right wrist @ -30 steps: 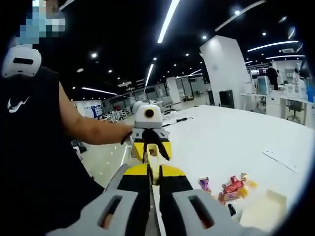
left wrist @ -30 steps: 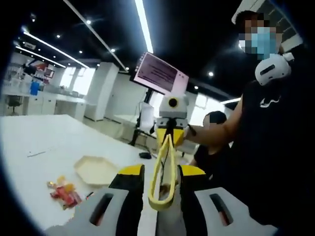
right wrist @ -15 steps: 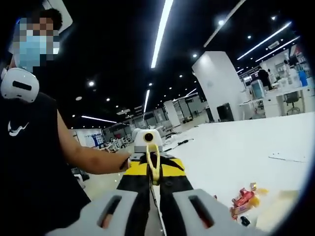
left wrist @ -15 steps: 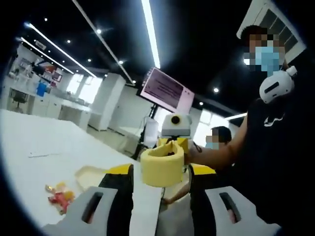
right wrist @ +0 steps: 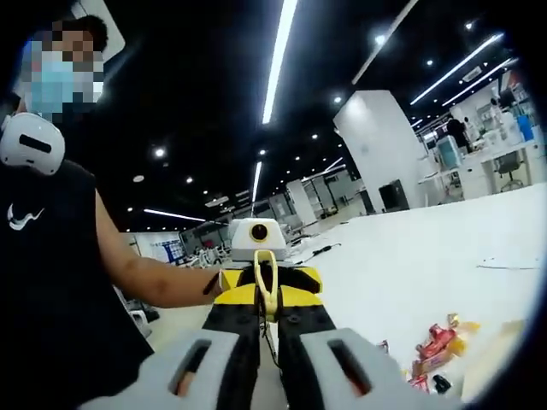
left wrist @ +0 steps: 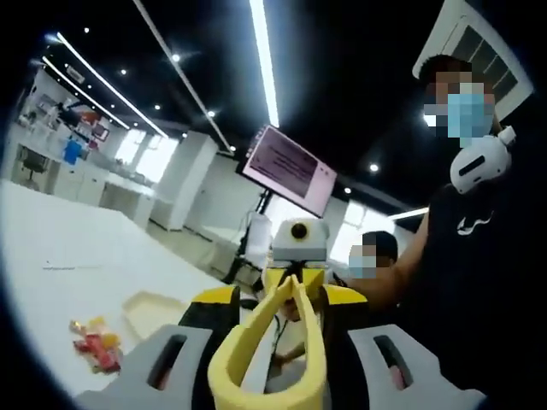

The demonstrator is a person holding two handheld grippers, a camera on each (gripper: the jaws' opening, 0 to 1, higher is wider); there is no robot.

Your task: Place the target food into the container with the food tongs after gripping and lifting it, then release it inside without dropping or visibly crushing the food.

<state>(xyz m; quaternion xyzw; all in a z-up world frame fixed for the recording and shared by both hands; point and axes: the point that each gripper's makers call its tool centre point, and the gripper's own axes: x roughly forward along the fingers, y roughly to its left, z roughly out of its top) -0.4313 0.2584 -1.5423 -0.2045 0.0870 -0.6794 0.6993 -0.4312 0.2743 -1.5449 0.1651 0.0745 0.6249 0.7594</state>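
Half a sec ago the yellow tongs showed their bent end flat-on in the left gripper view; now they've turned, so the loop sits low and both arms run up and away to a point.

Left gripper view: tongs (left wrist: 272,363) sit between the left gripper (left wrist: 275,376) jaws, loop end cut off by the bottom edge. Jaws stand narrow around them, but contact is hidden behind the yellow loop — can't tell if they clamp. The far tips meet the right gripper (left wrist: 295,278), held by a person's hand that is mostly covered. White table (left wrist: 60,273) at left carries a pale tray (left wrist: 155,309), partly behind the left jaw, and near it a small heap of wrapped snacks (left wrist: 92,346) — too blurred to tell what kind. A person in a black top (left wrist: 479,282) stands at right.

Right gripper view: right gripper (right wrist: 267,350) jaws nearly together on the thin edge-on tongs (right wrist: 266,289), gripping them. Left gripper (right wrist: 258,260) faces it beyond. Snacks (right wrist: 438,346) lie on the table (right wrist: 402,282) at lower right; tray edge (right wrist: 504,342) is cut off and hazy.
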